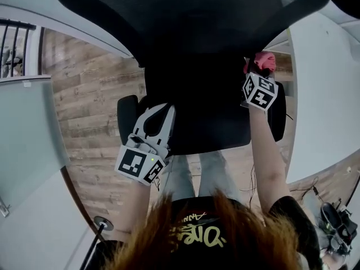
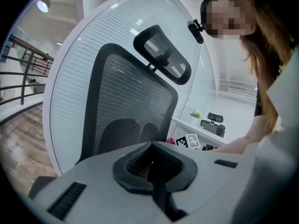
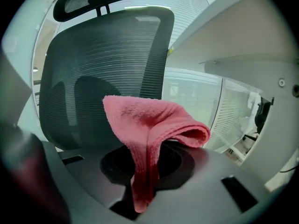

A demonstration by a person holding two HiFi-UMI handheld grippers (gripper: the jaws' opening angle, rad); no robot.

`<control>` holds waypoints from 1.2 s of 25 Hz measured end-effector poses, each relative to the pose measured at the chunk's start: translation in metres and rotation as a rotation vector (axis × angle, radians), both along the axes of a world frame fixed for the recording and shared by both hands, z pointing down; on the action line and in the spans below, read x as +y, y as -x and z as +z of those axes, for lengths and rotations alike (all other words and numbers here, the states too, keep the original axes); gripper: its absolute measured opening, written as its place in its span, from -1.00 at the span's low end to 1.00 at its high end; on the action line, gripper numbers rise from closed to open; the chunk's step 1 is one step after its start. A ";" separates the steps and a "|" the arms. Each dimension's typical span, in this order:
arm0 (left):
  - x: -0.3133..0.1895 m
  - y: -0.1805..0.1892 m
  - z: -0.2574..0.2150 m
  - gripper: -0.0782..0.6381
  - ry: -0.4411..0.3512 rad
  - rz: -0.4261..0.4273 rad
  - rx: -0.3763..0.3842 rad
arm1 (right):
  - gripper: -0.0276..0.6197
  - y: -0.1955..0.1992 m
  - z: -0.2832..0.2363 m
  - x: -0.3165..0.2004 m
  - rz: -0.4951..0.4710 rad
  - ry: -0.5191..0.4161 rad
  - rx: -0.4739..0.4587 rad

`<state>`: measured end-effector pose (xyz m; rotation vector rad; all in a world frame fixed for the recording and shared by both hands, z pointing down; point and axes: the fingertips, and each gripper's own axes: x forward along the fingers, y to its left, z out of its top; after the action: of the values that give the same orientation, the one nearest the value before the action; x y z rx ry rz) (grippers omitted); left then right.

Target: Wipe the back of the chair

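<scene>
A black mesh office chair fills the top of the head view, its back and headrest standing upright ahead of the left gripper. My right gripper is up against the right side of the chair, shut on a folded pink cloth. In the right gripper view the cloth sticks up from the jaws in front of the mesh back. My left gripper is lower at the chair's left side, jaws shut with nothing in them, and it is apart from the mesh.
Wooden floor lies to the left under the chair. A curved white partition stands on the right and a glass wall on the left. Cables lie at lower right. A desk with another chair stands behind.
</scene>
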<state>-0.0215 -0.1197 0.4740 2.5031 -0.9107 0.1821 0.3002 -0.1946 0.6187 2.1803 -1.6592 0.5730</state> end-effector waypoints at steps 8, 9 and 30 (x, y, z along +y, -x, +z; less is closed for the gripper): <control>0.001 0.002 0.005 -0.80 0.011 -0.028 0.003 | -0.72 -0.001 0.015 -0.004 -0.004 0.037 0.057; 0.001 0.001 0.005 -0.80 0.011 -0.029 0.005 | -0.72 -0.001 0.016 -0.004 0.001 0.042 0.066; -0.009 0.016 0.005 -0.80 0.014 -0.032 0.021 | -0.72 0.093 0.015 -0.039 -0.151 0.074 0.092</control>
<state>-0.0377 -0.1290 0.4785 2.4713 -0.9367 0.1512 0.2071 -0.2336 0.6340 1.9784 -1.7081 0.4762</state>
